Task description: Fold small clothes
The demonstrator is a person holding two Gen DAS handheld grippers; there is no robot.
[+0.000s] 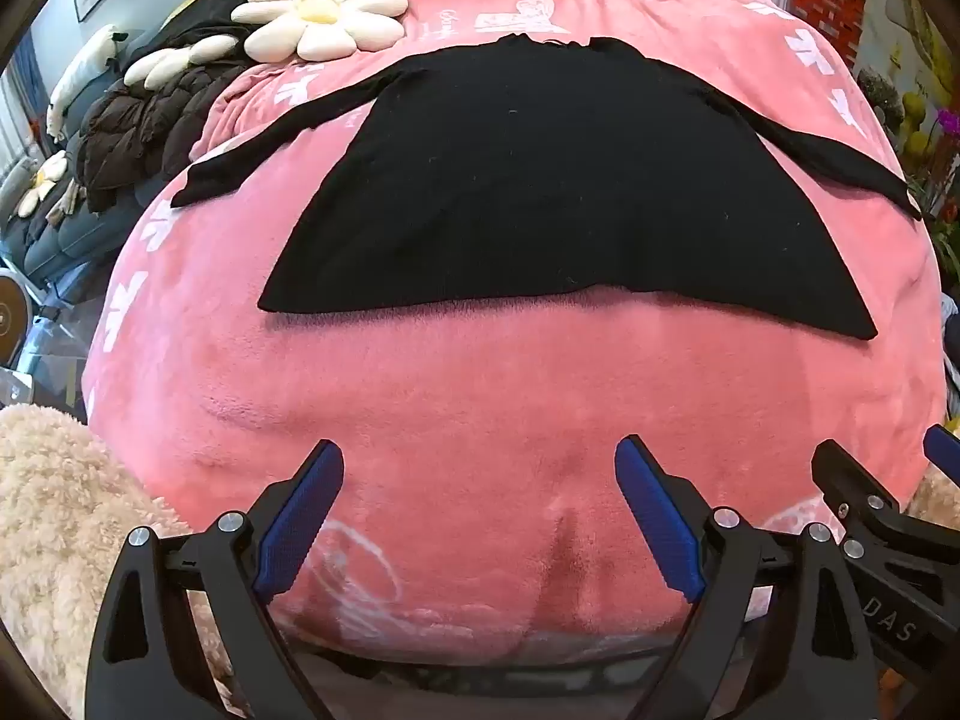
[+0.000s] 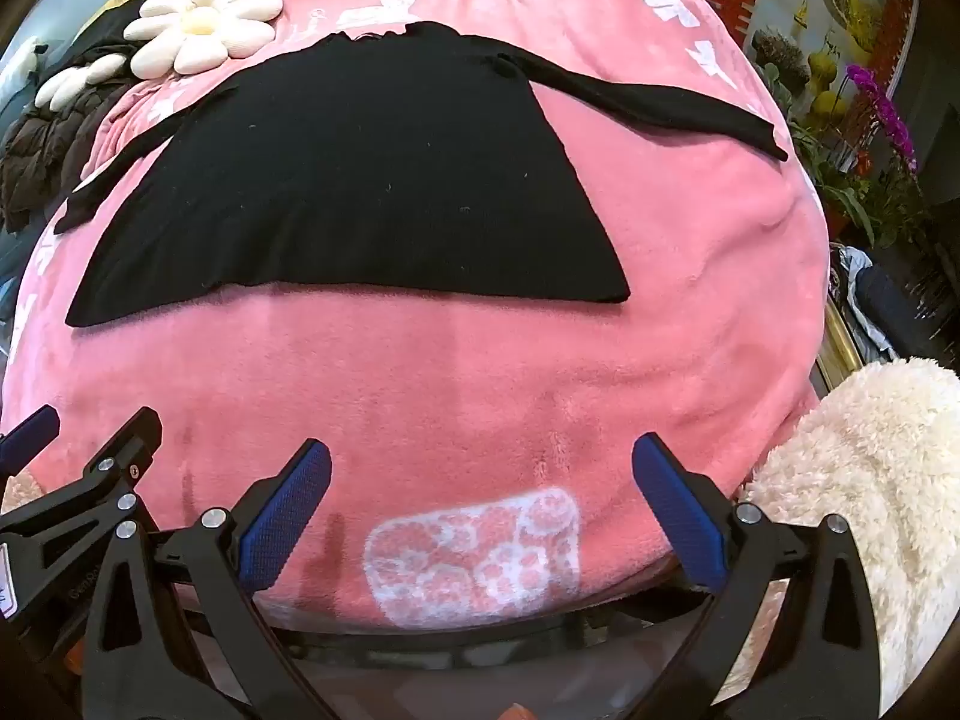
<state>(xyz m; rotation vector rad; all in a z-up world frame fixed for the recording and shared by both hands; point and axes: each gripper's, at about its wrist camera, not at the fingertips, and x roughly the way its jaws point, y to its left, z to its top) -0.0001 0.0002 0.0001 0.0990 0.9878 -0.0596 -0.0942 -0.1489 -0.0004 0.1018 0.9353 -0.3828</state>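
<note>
The black top [image 1: 540, 192] lies spread flat and face down or up, I cannot tell which, on the pink blanket [image 1: 456, 420], toward the far half of that covered surface, with its hem running left to right as the edge nearest the claws and its neckline at the far side. Its two long sleeves [image 2: 648, 102] trail outward and slightly back toward the left and right edges of the blanket, so the garment's long axis, sleeve tip to sleeve tip, runs crosswise to the way both claws point. A bare strip of blanket separates the hem from both claws, which hover low over the near edge, tilted downward, side by side and nearly touching each other. The left claw [image 1: 480, 516] is spread wide with nothing between its blue pads, and the right claw [image 2: 480, 510] is likewise spread wide and empty. The left claw faces the hem's left half and left sleeve; the right claw sits nearer the hem's right corner and right sleeve. Folding looks not yet begun; each hand would probably reach forward to its own side. A daisy cushion [image 1: 321, 9] rests beyond the far left corner.
</note>
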